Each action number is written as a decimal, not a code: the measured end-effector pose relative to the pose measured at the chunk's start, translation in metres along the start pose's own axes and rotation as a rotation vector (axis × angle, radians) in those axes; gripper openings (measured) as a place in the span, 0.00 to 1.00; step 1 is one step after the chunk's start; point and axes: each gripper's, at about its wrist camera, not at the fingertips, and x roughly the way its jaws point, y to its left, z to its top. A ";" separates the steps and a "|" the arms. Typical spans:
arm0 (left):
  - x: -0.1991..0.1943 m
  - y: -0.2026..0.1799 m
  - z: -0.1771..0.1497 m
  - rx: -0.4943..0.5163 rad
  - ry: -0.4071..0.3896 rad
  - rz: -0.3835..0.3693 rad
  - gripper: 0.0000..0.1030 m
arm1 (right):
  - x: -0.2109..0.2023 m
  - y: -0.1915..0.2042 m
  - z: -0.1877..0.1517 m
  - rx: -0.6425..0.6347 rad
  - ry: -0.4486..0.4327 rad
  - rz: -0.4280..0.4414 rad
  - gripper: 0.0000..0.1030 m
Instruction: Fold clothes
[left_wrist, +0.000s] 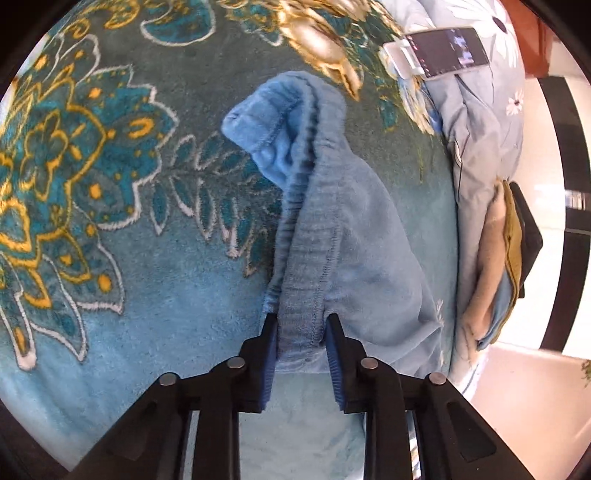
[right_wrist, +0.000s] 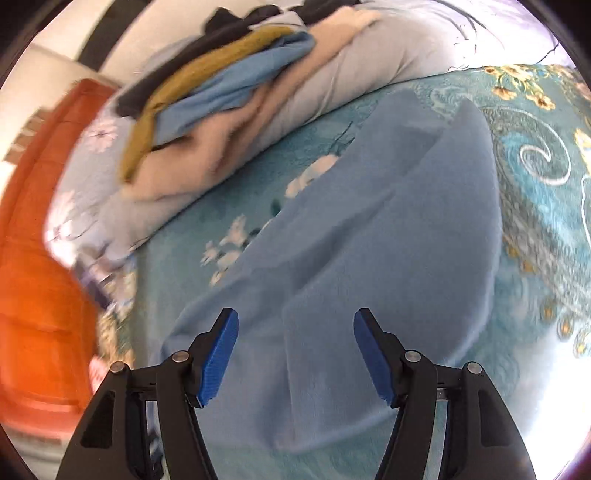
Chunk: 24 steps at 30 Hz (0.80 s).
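Observation:
Light blue fleece trousers (left_wrist: 354, 236) lie bunched on a teal flowered blanket (left_wrist: 110, 258). Their ribbed elastic waistband (left_wrist: 306, 221) runs up the middle of the left wrist view. My left gripper (left_wrist: 301, 328) is shut on the near end of that waistband, with the blue pads pressing it from both sides. In the right wrist view the same trousers (right_wrist: 388, 221) spread out flat and smooth. My right gripper (right_wrist: 295, 325) hovers over the near part of the cloth, open, with nothing pinched between its pads.
A stack of folded clothes (right_wrist: 221, 92), dark, mustard, blue and beige, rests on a pale floral quilt (left_wrist: 480, 129) along the blanket's edge. A phone in a clamp (left_wrist: 443, 51) lies on the quilt. An orange headboard (right_wrist: 37, 277) borders the bed.

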 end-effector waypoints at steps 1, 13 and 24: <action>-0.002 -0.003 -0.001 0.010 -0.005 0.004 0.24 | 0.007 0.003 0.006 0.017 0.013 -0.028 0.65; -0.074 -0.024 0.013 0.218 -0.142 0.012 0.23 | -0.013 -0.033 0.007 0.083 0.076 -0.142 0.01; -0.138 0.013 0.026 0.356 -0.250 0.056 0.23 | -0.141 -0.099 -0.096 -0.023 -0.014 -0.071 0.00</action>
